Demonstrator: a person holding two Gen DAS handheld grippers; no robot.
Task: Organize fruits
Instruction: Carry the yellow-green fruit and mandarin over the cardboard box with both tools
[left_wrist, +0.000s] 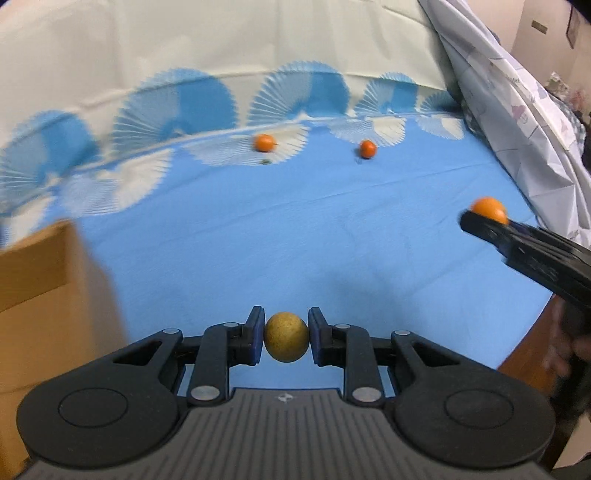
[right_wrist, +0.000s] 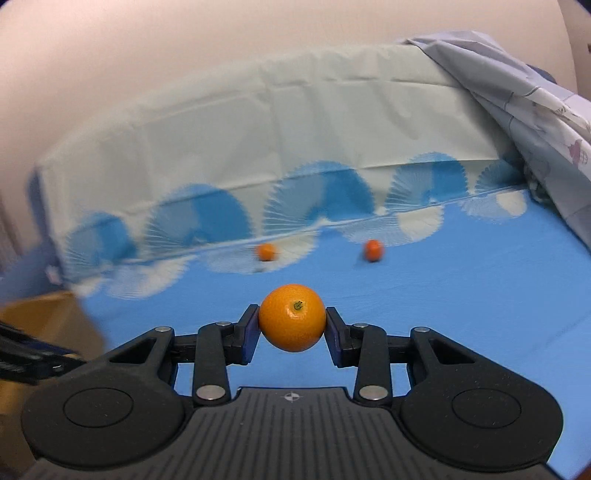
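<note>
My left gripper (left_wrist: 286, 340) is shut on a small yellow-brown round fruit (left_wrist: 286, 336), held above the blue cloth. My right gripper (right_wrist: 292, 325) is shut on an orange (right_wrist: 291, 317) with its green stem end facing the camera; the same gripper (left_wrist: 484, 218) and orange (left_wrist: 488, 208) show at the right of the left wrist view. Two small oranges lie far back on the cloth near its patterned edge: one to the left (left_wrist: 264, 142) (right_wrist: 266, 252), one to the right (left_wrist: 367, 148) (right_wrist: 373, 250).
A cardboard box (left_wrist: 40, 295) stands at the left, also in the right wrist view (right_wrist: 48, 321). A blue cloth (left_wrist: 295, 229) with fan patterns covers the table and rises at the back. A crumpled pale sheet (left_wrist: 517, 110) hangs at the right. The table's right edge (left_wrist: 532, 339) shows.
</note>
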